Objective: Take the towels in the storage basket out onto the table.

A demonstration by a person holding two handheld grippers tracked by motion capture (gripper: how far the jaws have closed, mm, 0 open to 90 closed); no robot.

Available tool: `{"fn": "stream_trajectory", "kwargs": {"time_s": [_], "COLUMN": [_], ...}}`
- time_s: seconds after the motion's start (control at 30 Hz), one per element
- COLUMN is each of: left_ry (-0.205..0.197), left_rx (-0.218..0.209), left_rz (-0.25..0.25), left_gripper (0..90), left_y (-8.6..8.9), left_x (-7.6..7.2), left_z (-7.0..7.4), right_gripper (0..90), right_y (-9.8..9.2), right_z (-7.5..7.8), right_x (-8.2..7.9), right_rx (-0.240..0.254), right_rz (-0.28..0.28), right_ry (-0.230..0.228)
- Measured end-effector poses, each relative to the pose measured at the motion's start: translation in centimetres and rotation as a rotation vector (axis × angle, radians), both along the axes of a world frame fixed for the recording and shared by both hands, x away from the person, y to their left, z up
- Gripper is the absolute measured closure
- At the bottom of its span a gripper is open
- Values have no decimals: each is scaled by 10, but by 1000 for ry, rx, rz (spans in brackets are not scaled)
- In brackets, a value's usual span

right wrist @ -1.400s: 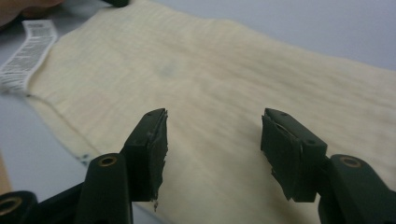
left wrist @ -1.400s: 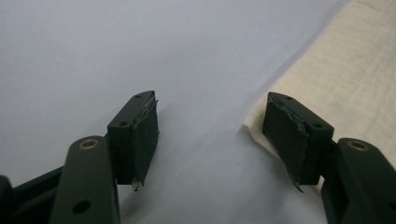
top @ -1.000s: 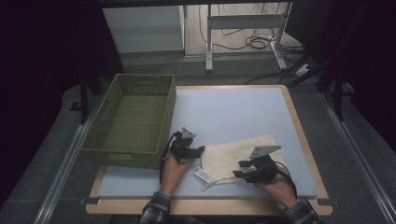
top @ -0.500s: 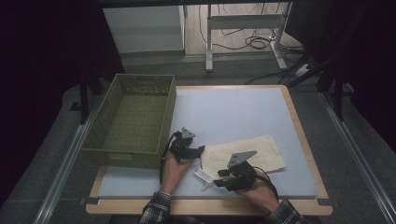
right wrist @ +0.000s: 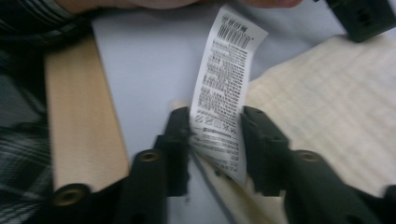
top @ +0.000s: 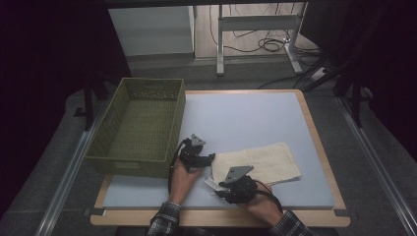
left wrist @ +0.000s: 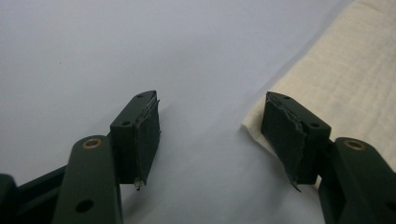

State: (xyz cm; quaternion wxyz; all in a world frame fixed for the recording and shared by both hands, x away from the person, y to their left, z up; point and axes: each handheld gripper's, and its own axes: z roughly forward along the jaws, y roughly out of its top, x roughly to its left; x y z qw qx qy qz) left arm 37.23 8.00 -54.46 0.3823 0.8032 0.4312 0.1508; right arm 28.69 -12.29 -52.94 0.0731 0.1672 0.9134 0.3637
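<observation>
From the high view we see a folded cream cloth towel (top: 258,164) lying on the pale blue worktop (top: 246,118), near its front edge, with a green plastic mesh basket (top: 140,125) well apart to the left. The left gripper (top: 209,158) rests just beside the towel's left end; the right gripper (top: 216,187) sits at the towel's front left corner, over a white tag (top: 212,184)

In the left gripper view, the jaws stand spread on the bare worktop, nothing between them, and the towel's edge (left wrist: 345,79) lies against the right-hand jaw

In the right gripper view, the jaws have just been closing around the white printed care label (right wrist: 224,98), which stands between them beside the towel (right wrist: 327,116). The label carries a barcode at its top and rows of small black print, too fine for us to read. We cannot tell whether the pads press on it yet
</observation>
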Motion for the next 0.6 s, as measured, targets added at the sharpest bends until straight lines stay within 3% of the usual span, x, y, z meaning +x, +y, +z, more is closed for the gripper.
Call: {"fn": "stream_trajectory", "kwargs": {"time_s": [0.1,0.2,0.37,0.5,0.6], "left_ry": [-7,-8,2,42,42], "left_rx": [9,9,-13,-71,-78], "left_rz": [3,-5,-46,-94,-93], "left_gripper": [398,432,614,820,876], "left_y": [-1,-1,-2,-1,-3], "left_x": [-1,-1,-3,-1,-1], "left_z": [0,1,1,1,1], "right_gripper": [801,827,837,837,837], "right_y": [0,-2,-5,-7,-9], "right_z": [1,1,0,0,0], "right_x": [2,5,9,10,11], "right_rx": [-9,2,29,50,61], "right_rz": [-21,-28,-37,-27,-21], "right_ry": [2,22,68,91,107]}}
